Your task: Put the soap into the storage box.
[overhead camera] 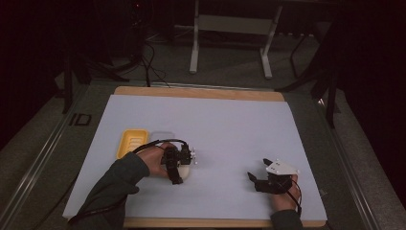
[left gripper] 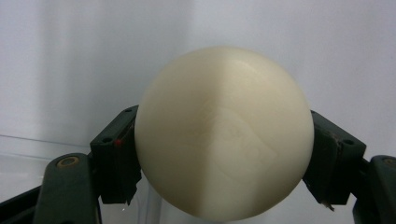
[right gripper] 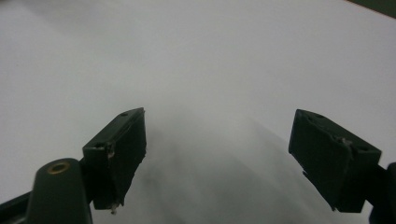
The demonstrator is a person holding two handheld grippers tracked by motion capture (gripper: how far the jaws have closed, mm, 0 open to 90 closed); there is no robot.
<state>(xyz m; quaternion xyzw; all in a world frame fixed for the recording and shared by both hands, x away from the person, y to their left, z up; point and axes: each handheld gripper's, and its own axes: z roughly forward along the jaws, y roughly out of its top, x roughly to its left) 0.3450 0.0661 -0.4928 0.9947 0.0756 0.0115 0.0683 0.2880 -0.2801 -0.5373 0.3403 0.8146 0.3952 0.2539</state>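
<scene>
- Cream-white ball, smooth and waxy-looking, sits clamped in my left gripper; both jaws press its widest part, one on each flank, so it can't roll out.
- From the high view, the ball is low over the white sheet, left of centre, just beside the yellow tray and the clear tray.
- Cannot tell whether the ball touches the sheet or hangs just above it.
- Clear tray rim shows behind the left jaw, so the trays are close at hand; I judge one of them the likely spot for the ball.
- My right gripper rests apart near the table's front edge, jaws spread wide, nothing between them, parked out of the way.
- Right gripper view: bare sheet ahead.
</scene>
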